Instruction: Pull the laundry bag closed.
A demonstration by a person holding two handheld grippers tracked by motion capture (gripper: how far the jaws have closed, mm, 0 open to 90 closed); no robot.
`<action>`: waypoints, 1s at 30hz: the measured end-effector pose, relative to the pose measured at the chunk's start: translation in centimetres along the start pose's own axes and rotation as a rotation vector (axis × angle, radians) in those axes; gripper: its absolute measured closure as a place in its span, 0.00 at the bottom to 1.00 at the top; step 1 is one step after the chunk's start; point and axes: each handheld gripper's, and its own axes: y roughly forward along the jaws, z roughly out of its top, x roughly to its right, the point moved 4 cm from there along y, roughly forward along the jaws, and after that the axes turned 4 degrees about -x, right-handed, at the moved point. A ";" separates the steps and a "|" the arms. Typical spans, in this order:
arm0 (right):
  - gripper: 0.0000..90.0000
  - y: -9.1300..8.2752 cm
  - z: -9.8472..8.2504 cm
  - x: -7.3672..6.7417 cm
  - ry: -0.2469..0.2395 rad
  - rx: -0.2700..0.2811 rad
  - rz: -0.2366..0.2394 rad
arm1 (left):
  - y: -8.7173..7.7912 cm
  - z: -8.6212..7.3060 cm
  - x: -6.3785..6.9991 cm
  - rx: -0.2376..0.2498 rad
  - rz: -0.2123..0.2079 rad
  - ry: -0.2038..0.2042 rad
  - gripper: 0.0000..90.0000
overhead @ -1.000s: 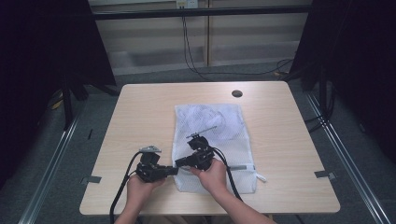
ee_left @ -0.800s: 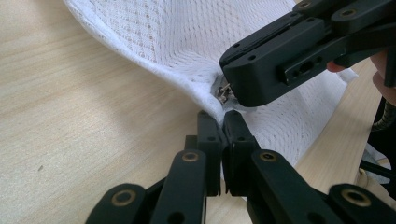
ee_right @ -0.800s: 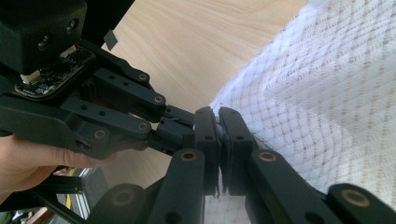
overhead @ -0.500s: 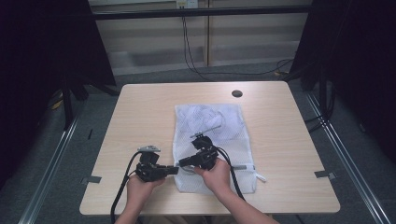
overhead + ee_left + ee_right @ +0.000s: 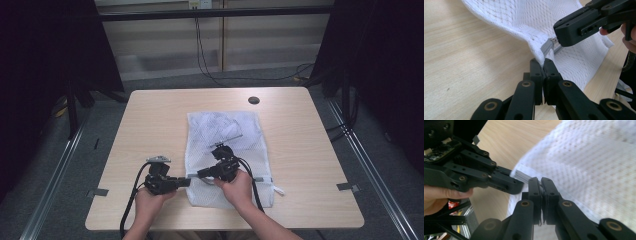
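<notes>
A white mesh laundry bag [image 5: 225, 135] lies flat on the wooden table [image 5: 150, 115], its grey zipper running along the near edge. My left gripper [image 5: 188, 181] is shut on the bag's near-left corner, and the mesh is pinched at its tips [image 5: 543, 62]. My right gripper [image 5: 201, 174] points left towards it, with its shut jaws [image 5: 541, 180] on the zipper pull [image 5: 554, 40] at the zipper's left end. The two grippers' tips nearly meet. Something pale and folded shows faintly through the mesh at the far end.
A round black grommet [image 5: 254, 100] sits in the tabletop near the far edge. Black cables trail from both grippers over the near edge. A small white tab [image 5: 279, 190] lies at the bag's near-right corner. Dark curtains and metal rails flank the table.
The right gripper has shifted slightly to the right along the bag's near edge. The left gripper has stayed where it was.
</notes>
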 end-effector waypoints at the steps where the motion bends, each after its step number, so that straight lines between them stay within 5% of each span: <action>1: 0.97 -0.1 -0.1 0.2 -0.001 0.000 0.001 | 0.0 0.0 0.0 0.001 -0.002 0.001 0.98; 30: 0.97 -1.9 -0.9 1.9 0.014 0.005 -0.024 | 0.0 0.1 0.3 0.006 0.002 -0.003 0.98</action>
